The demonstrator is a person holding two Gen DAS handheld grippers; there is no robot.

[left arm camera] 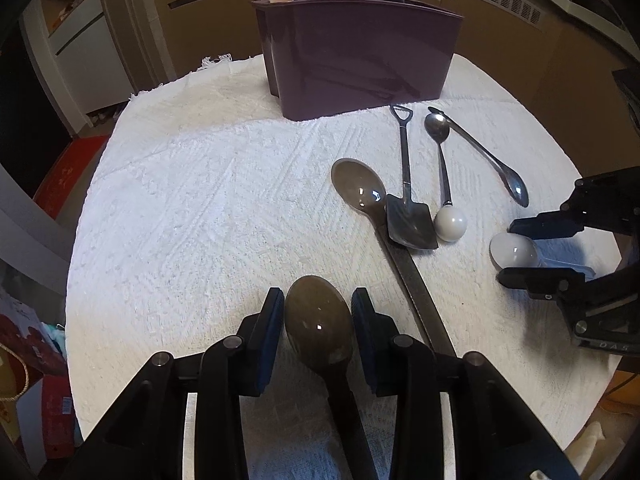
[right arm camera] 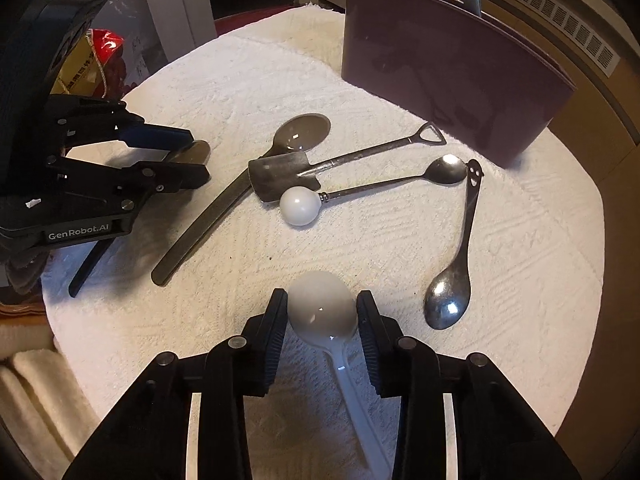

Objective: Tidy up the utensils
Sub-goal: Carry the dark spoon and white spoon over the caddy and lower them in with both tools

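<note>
My left gripper [left arm camera: 318, 322] is open, its fingers either side of the bowl of a brown plastic spoon [left arm camera: 318, 326] lying on the white cloth. My right gripper [right arm camera: 322, 320] is open around the bowl of a white plastic spoon [right arm camera: 322, 306]. Ahead lie a second brown spoon [left arm camera: 358, 188], a shovel-shaped metal spoon [left arm camera: 410, 216], a small spoon with a white ball handle [left arm camera: 450, 220] and a metal spoon [left arm camera: 514, 186]. A purple utensil holder [left arm camera: 360, 56] stands at the back with wooden spoons in it.
The round table is covered by a white towel [left arm camera: 200, 200]. The right gripper shows in the left wrist view [left arm camera: 520, 250]; the left gripper shows in the right wrist view [right arm camera: 192, 162]. Boxes and bags sit on the floor at left [left arm camera: 60, 400].
</note>
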